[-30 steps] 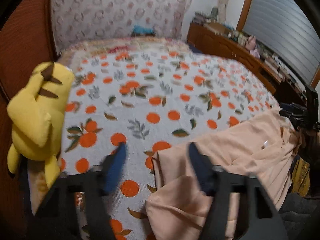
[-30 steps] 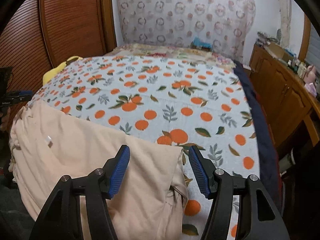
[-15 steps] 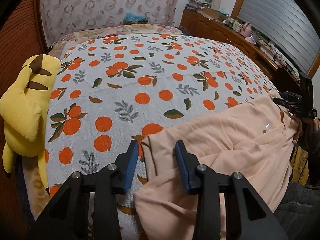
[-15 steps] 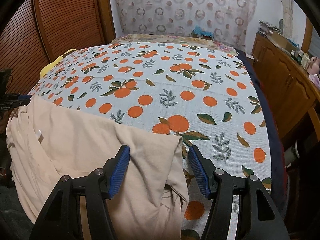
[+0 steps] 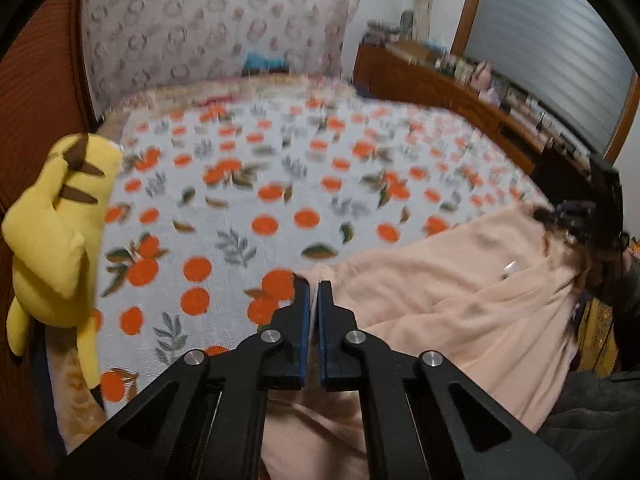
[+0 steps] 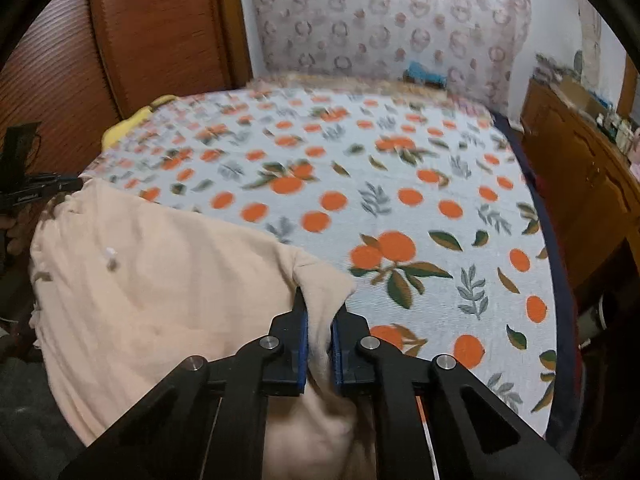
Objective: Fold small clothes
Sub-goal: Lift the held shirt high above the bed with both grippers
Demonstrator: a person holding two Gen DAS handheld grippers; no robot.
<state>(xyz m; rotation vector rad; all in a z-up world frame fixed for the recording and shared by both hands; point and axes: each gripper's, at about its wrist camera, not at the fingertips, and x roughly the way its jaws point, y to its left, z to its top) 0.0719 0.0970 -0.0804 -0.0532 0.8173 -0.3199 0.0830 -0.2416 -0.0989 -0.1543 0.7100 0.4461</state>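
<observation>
On the orange-print bed (image 5: pixel 248 184), past a yellow plush toy (image 5: pixel 52 232), the left gripper (image 5: pixel 314 292) has just closed its fingers on the peach garment's (image 5: pixel 440 292) corner; the right gripper (image 6: pixel 320 312) likewise pinches a fold. No writing is legible.

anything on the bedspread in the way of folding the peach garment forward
Nothing visible. The bedspread beyond the garment is bare; the yellow plush sits off at its edge. Both grippers have just closed on the garment's near corners.
</observation>
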